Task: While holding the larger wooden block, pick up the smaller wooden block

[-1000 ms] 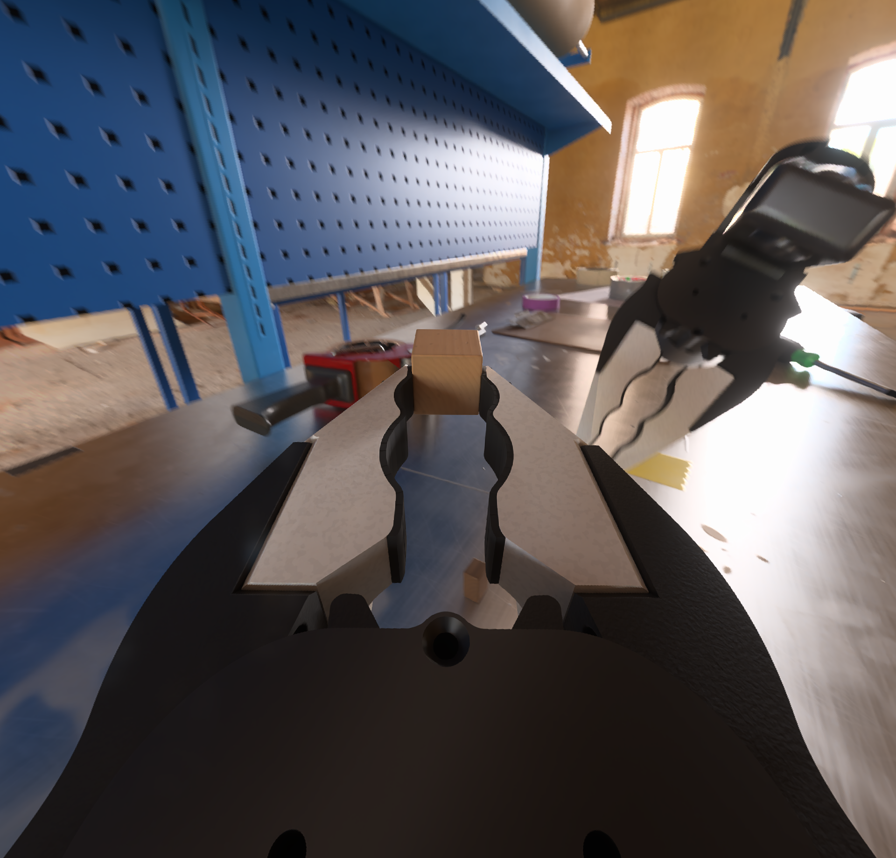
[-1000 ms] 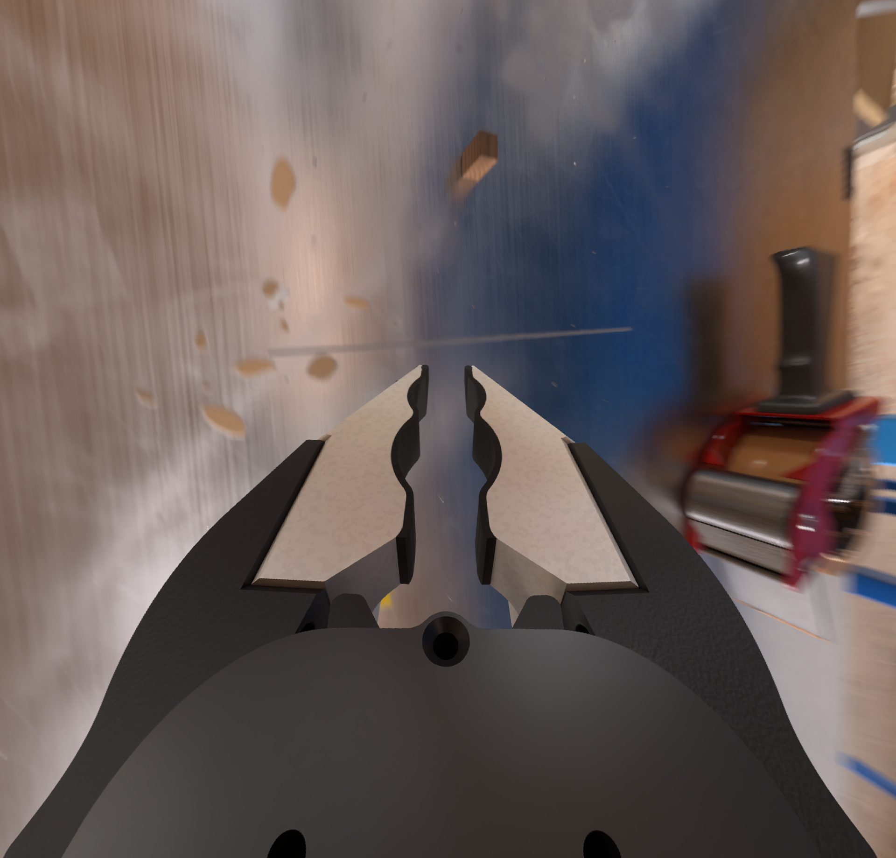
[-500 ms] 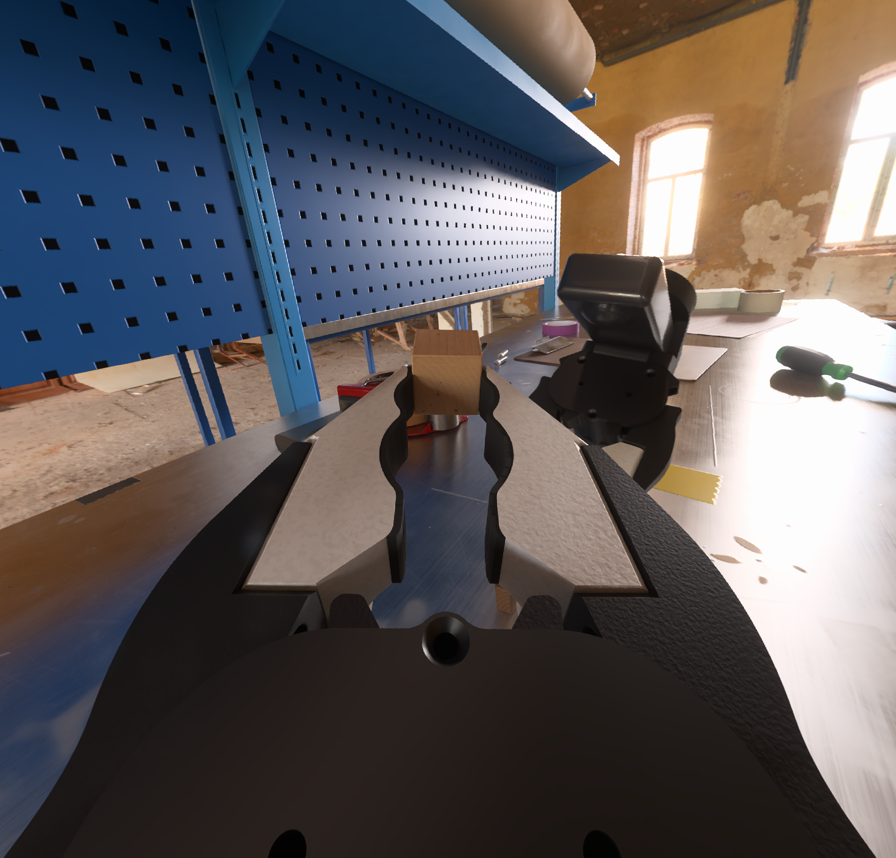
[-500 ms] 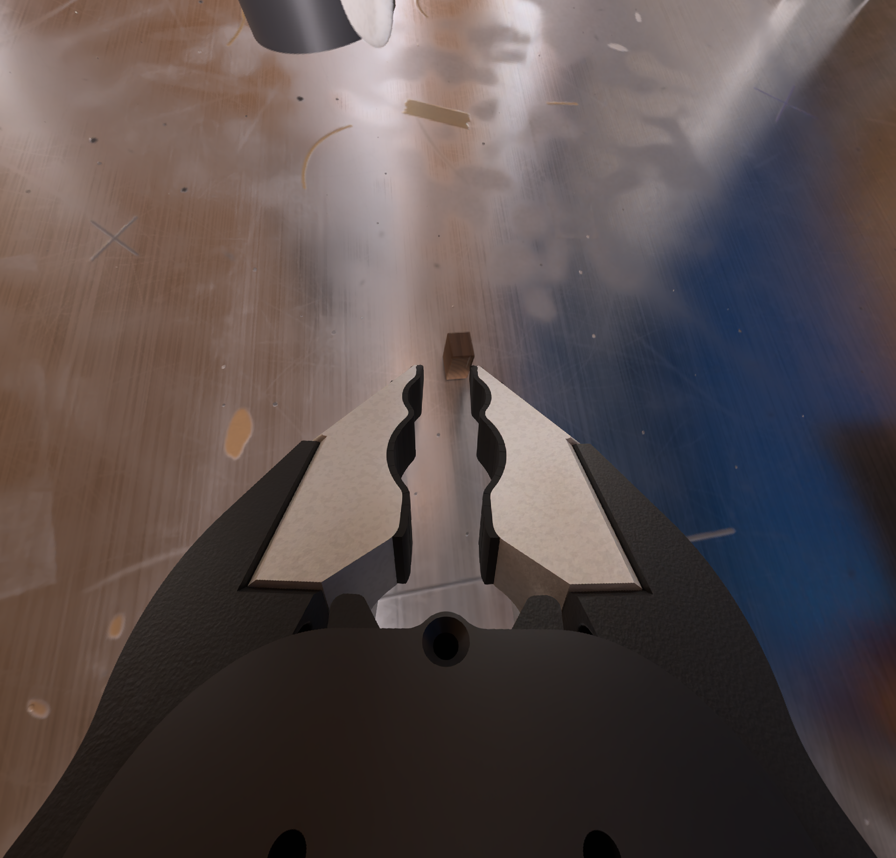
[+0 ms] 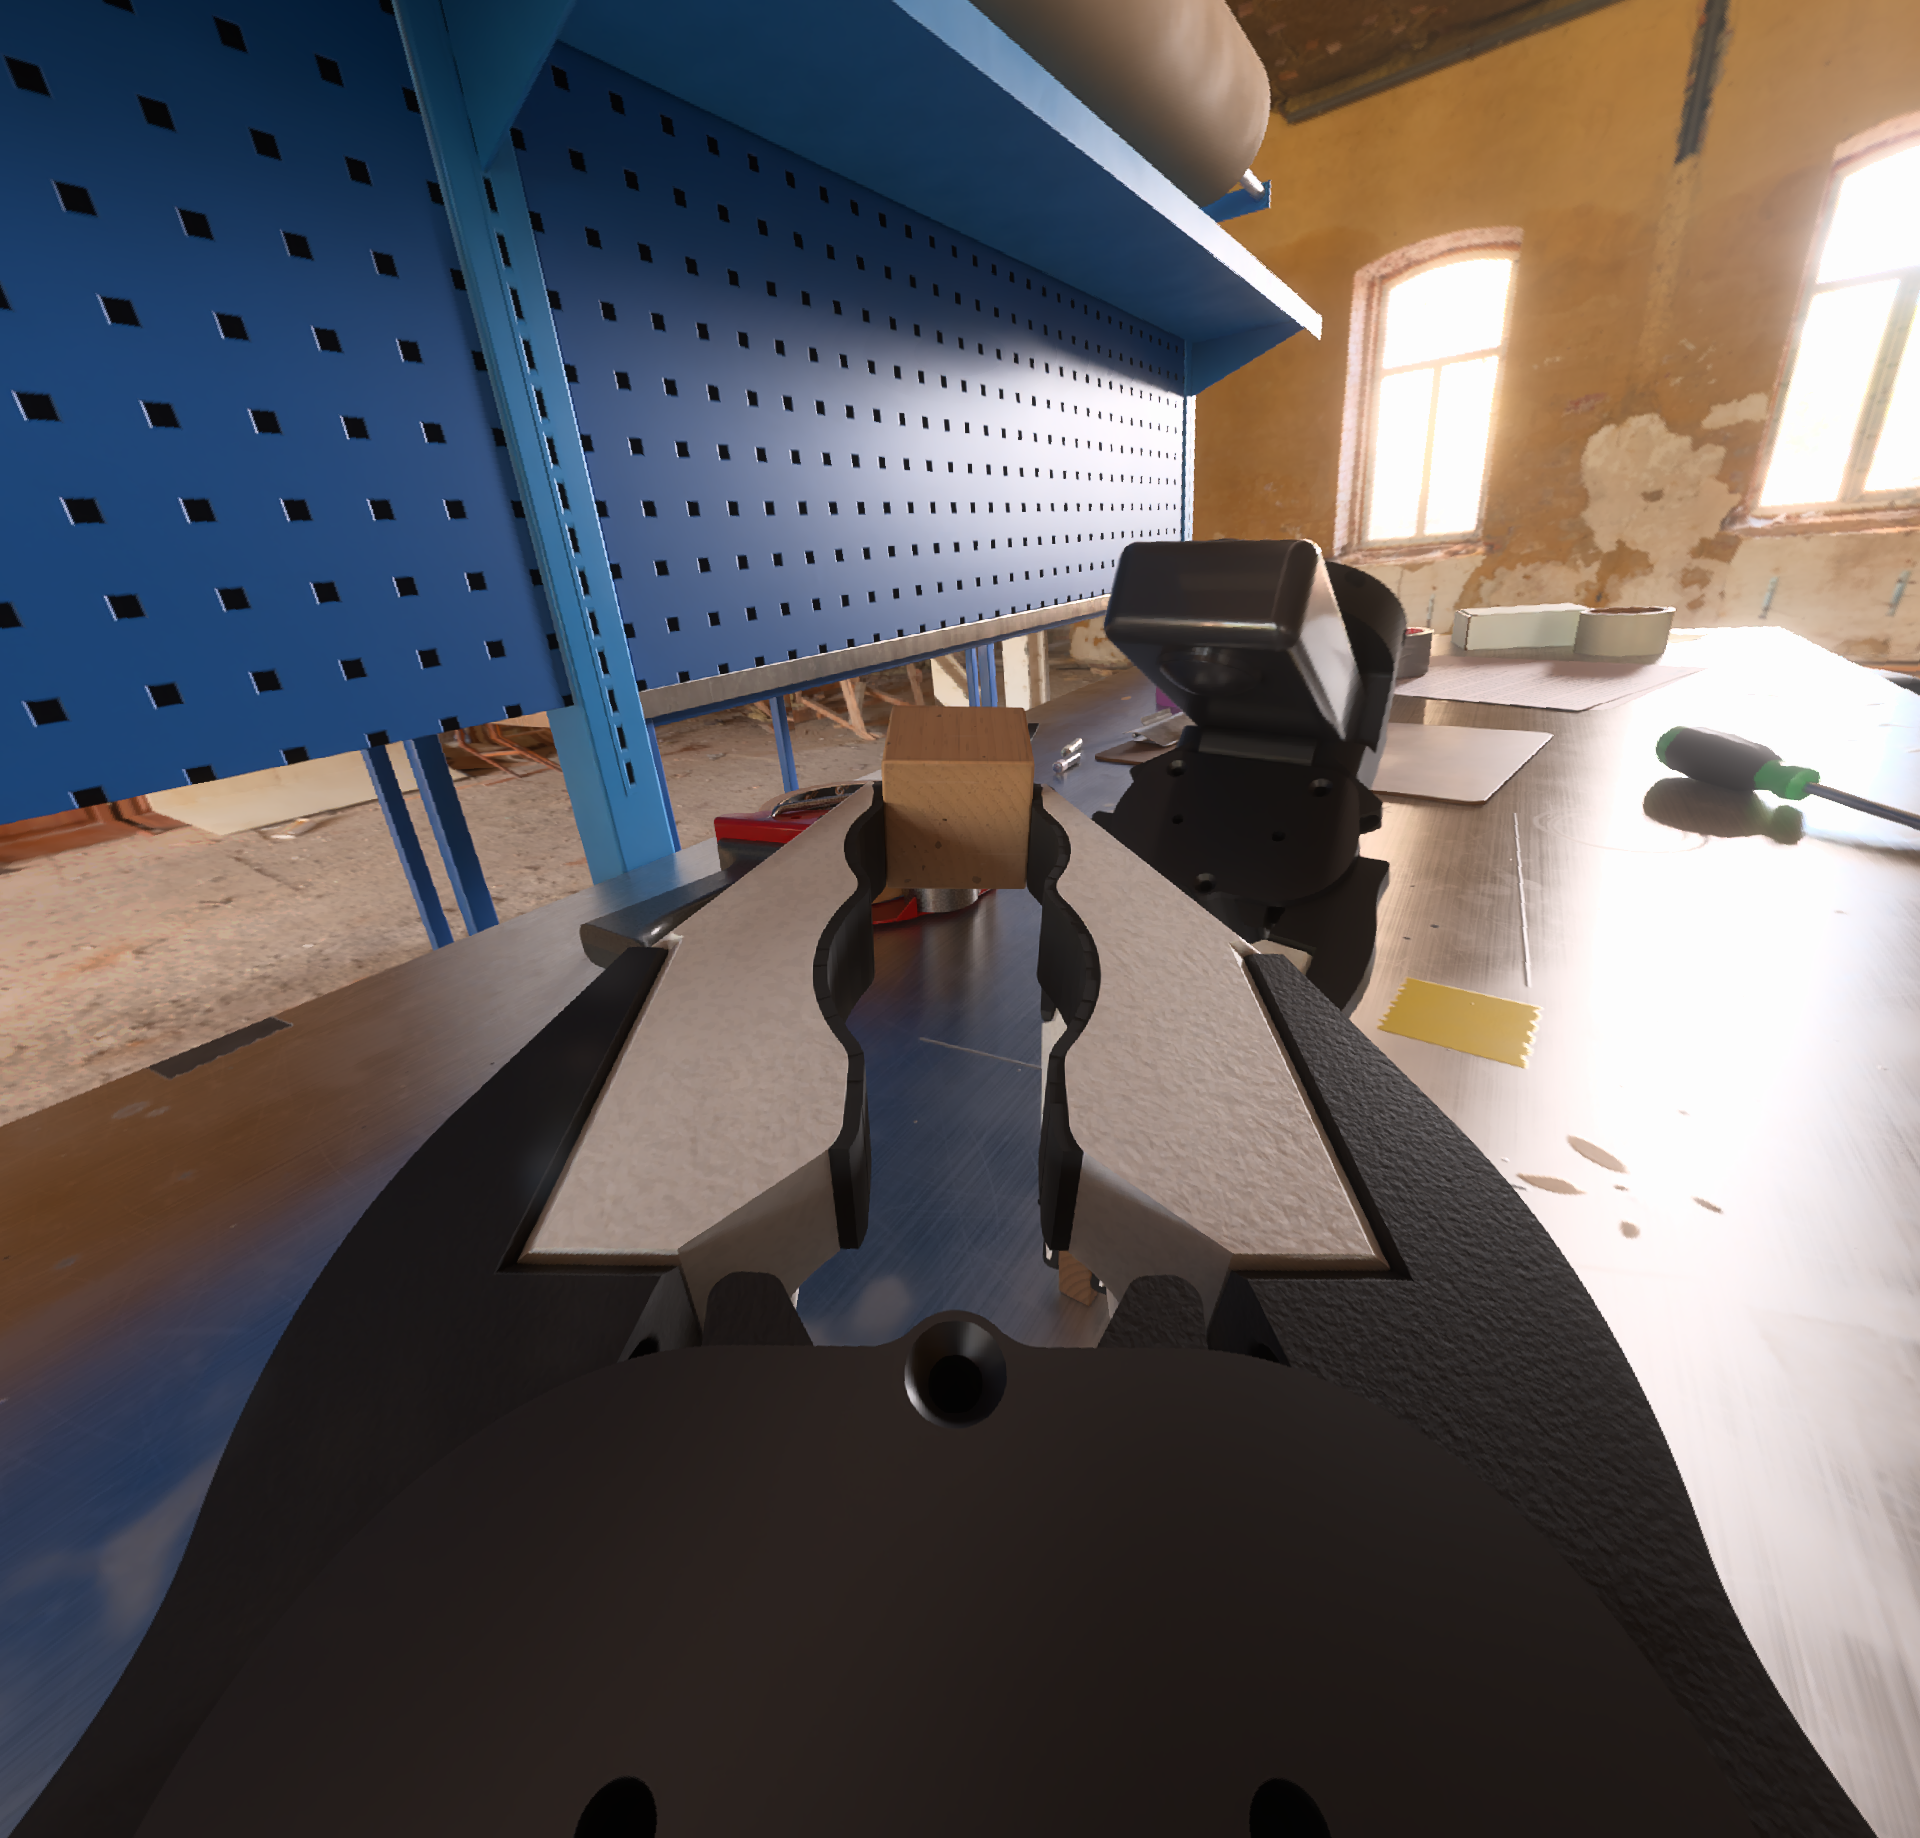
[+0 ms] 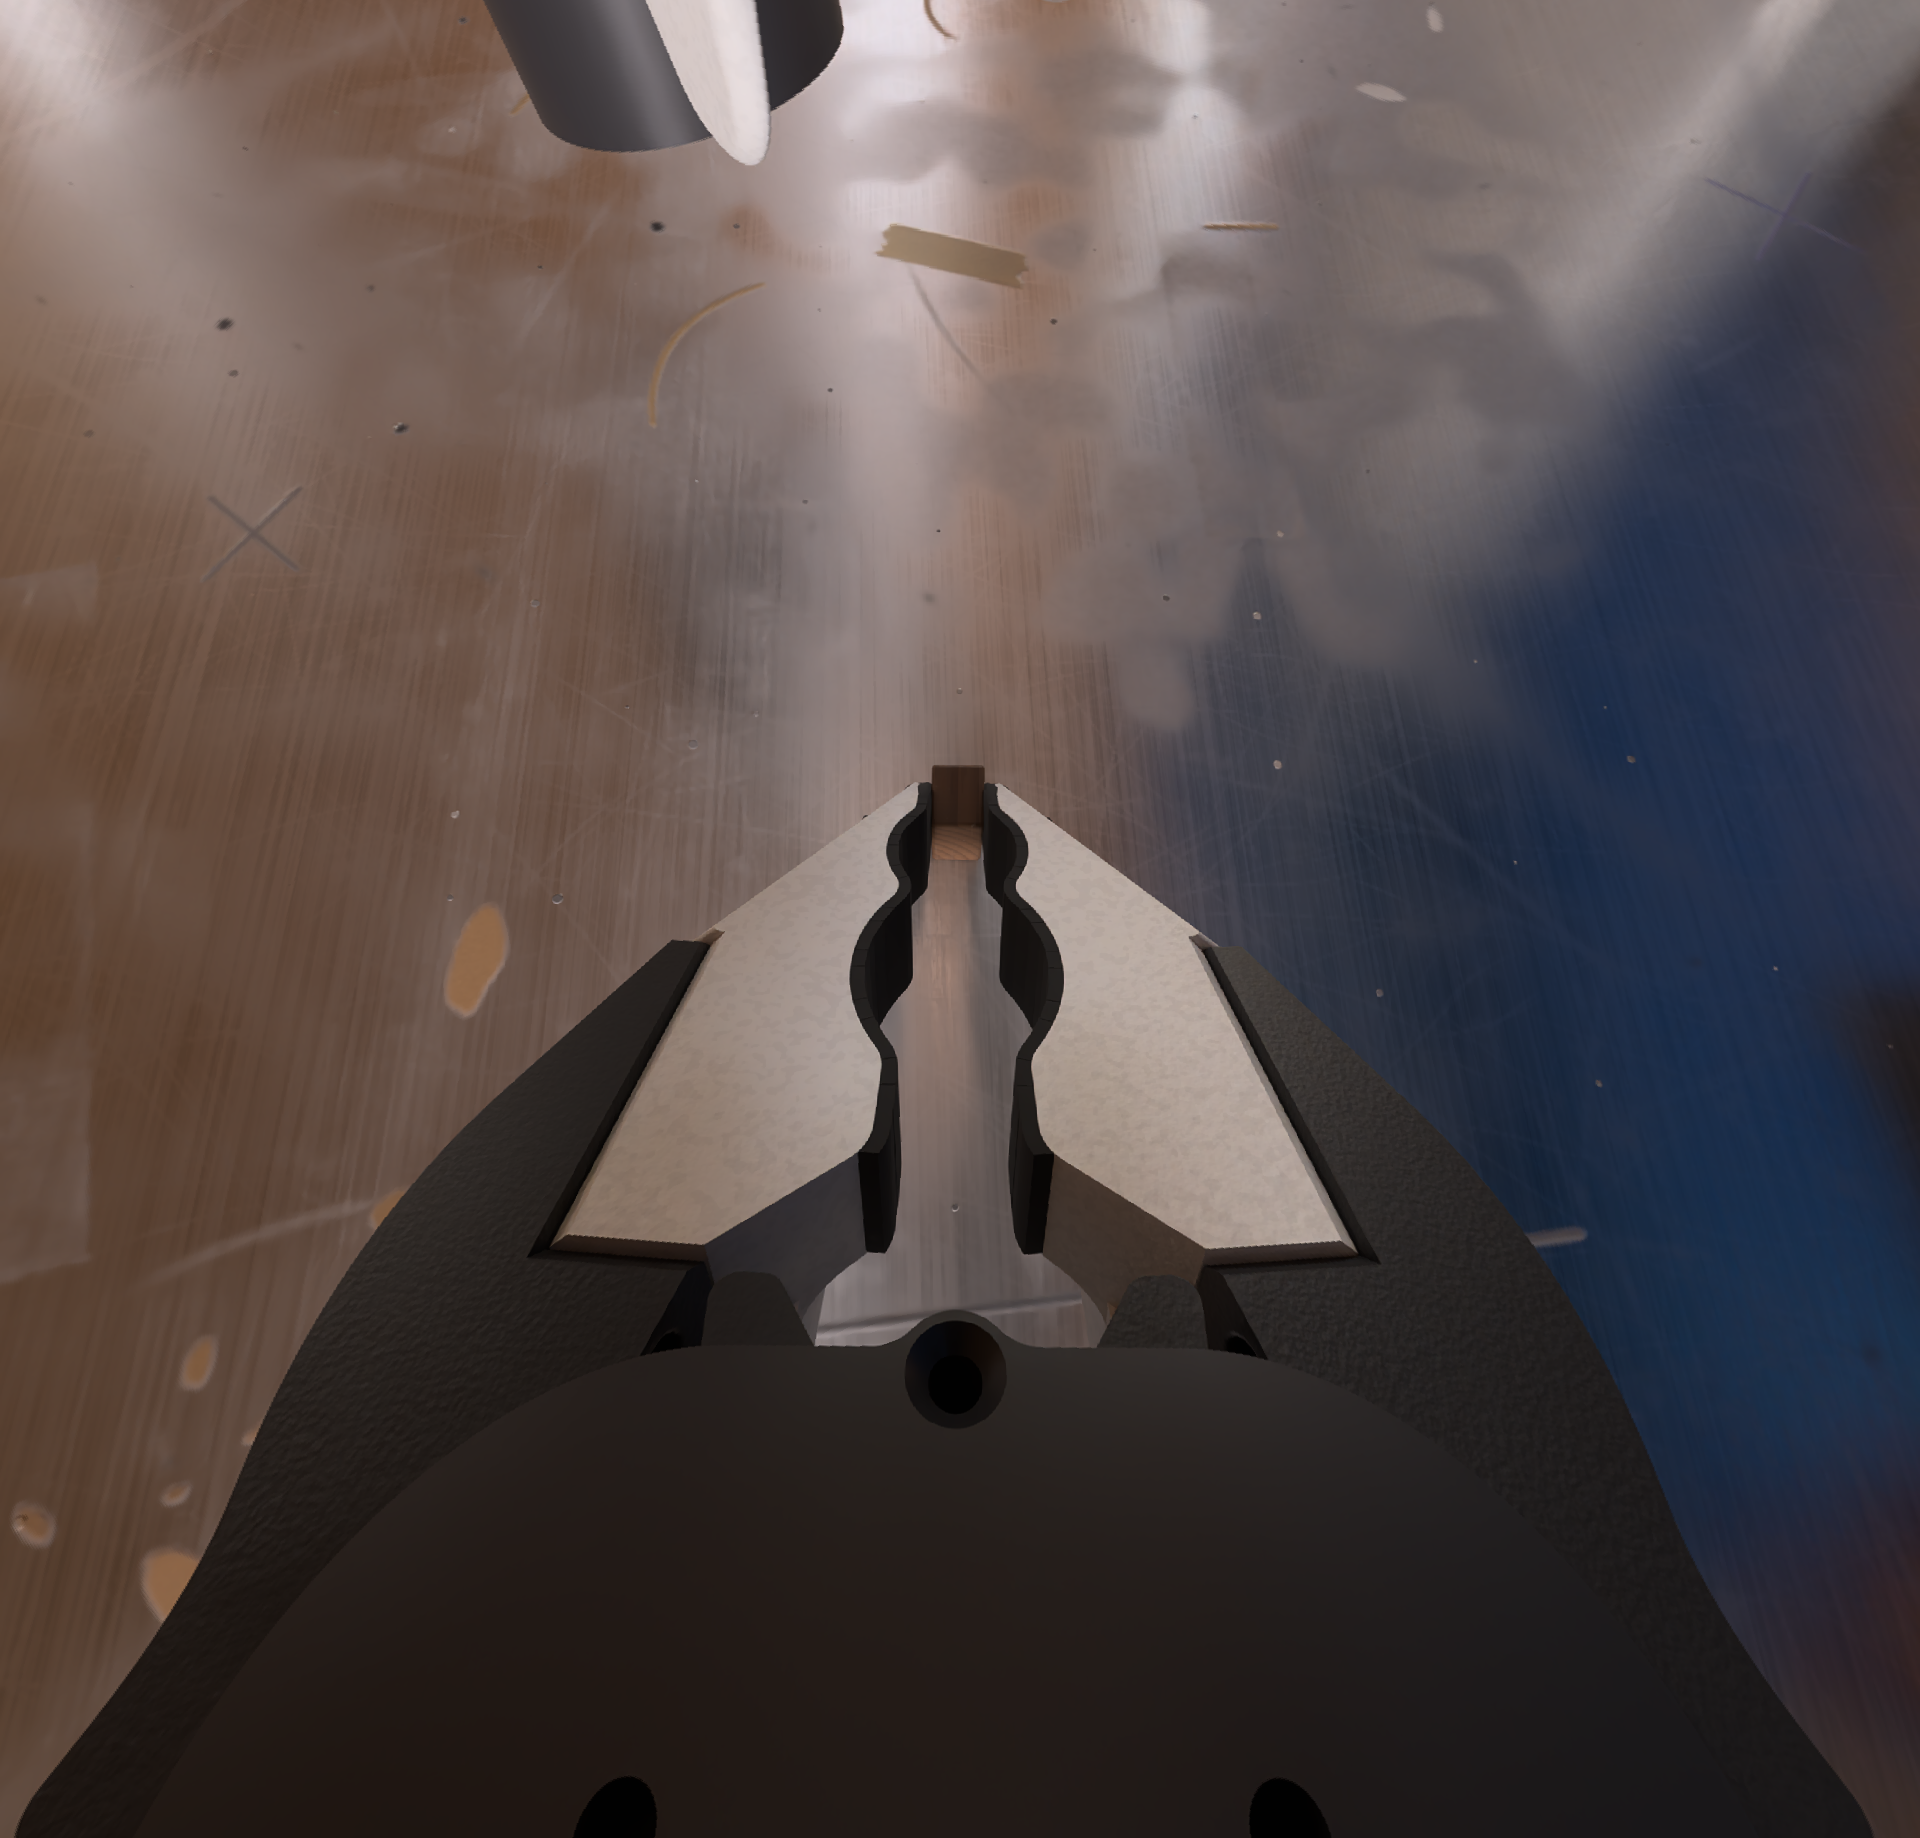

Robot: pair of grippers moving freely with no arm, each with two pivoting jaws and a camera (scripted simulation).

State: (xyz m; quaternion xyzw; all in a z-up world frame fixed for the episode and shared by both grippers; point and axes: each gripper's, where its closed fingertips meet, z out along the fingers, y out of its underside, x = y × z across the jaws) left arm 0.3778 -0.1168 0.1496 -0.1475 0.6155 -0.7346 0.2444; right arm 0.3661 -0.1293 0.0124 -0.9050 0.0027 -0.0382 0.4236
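Larger wooden block (image 5: 956, 812) clamped at the very tips of the left gripper (image 5: 956, 832), lifted clear of the surface (image 5: 1558, 1269); jaws parted only by the block's width, pads pressing both side faces. Behind that block, partly hidden by it, a red tool (image 5: 774, 830). Just right of the block, the right gripper (image 5: 1247, 780), seen from its back, pointing down at the surface.

Smaller wooden block (image 6: 958, 812) sitting between the tips of the right gripper (image 6: 958, 827), resting on the surface (image 6: 416, 749). Jaws narrowly parted, pads right at the block's sides; contact looks made on both sides, though firm squeeze cannot be told. Beyond the small block, a strip of tan tape (image 6: 954, 253) and thin shavings; farther off at the top edge, one finger of the left gripper (image 6: 665, 22).

Right of the larger block, a yellow tape scrap (image 5: 1460, 1021), then a green-handled screwdriver (image 5: 1745, 765). Left of it and above, a blue pegboard (image 5: 831, 458) under a blue shelf (image 5: 935, 126).
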